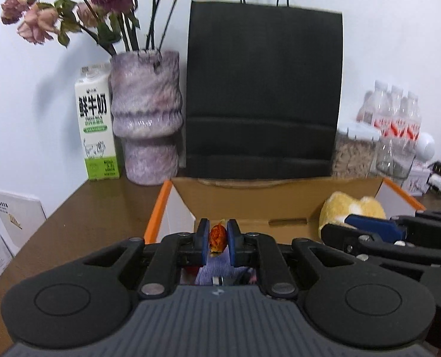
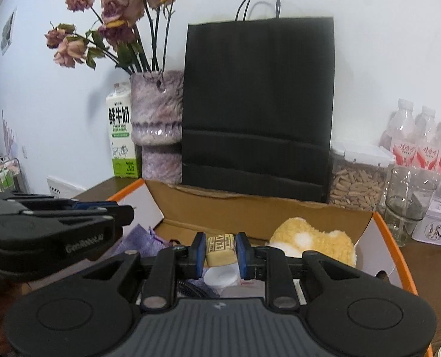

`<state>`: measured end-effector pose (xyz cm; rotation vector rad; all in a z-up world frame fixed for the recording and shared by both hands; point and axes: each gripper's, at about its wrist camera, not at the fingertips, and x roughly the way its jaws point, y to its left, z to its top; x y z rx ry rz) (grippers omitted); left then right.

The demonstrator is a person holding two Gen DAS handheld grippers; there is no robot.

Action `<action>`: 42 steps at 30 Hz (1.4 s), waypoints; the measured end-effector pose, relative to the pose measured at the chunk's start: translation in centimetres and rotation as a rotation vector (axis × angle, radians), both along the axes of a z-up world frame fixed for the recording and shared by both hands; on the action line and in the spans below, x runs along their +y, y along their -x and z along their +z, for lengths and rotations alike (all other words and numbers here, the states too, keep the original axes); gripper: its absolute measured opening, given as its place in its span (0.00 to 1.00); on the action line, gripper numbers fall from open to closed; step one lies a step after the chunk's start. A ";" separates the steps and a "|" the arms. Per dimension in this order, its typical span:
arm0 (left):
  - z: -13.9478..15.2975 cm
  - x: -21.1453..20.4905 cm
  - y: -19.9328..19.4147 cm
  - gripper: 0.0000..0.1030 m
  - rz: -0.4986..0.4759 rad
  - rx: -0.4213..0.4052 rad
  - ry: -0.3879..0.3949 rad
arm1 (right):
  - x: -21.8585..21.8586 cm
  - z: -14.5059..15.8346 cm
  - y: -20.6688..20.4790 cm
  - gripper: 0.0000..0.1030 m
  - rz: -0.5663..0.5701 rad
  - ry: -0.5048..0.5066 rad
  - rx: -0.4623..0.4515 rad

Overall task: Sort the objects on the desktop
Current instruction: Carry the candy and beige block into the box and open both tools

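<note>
Both claws level over box [image 2: 280,208], w/ loads.

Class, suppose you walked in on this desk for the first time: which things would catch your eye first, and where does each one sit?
The tall black paper bag stands against the wall behind the open cardboard box. To its left a purple vase holds wilted pink roses. Nearer, the left gripper has its jaws shut on a small orange-red dried fruit, the right gripper on a tan wrapped bar, both over the box.
</note>
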<state>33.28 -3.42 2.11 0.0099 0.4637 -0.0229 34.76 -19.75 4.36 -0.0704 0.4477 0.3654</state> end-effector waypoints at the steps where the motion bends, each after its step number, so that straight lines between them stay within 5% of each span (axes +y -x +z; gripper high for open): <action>1: -0.2 -0.1 0.0 0.13 -0.003 0.007 -0.005 | 0.0 -0.1 0.0 0.20 0.002 0.003 0.002; 5: -0.4 -0.2 0.1 0.13 -0.010 0.011 -0.011 | 0.2 -0.3 0.2 0.20 0.002 0.021 0.005; 8: -0.3 -0.2 0.2 0.24 -0.012 0.005 -0.013 | 0.0 -0.3 0.2 0.22 -0.008 0.024 0.009; 18: 1.1 0.4 0.9 1.00 0.100 -0.056 -0.031 | -2.3 0.8 0.4 0.94 -0.112 -0.001 -0.011; 20: 1.5 0.6 1.1 1.00 0.085 -0.075 -0.011 | -3.0 1.1 0.5 1.00 -0.113 -0.024 -0.009; 42: 2.1 -0.1 7.8 1.00 0.020 -0.100 -0.011 | -4.0 1.9 7.4 1.00 -0.075 0.022 -0.021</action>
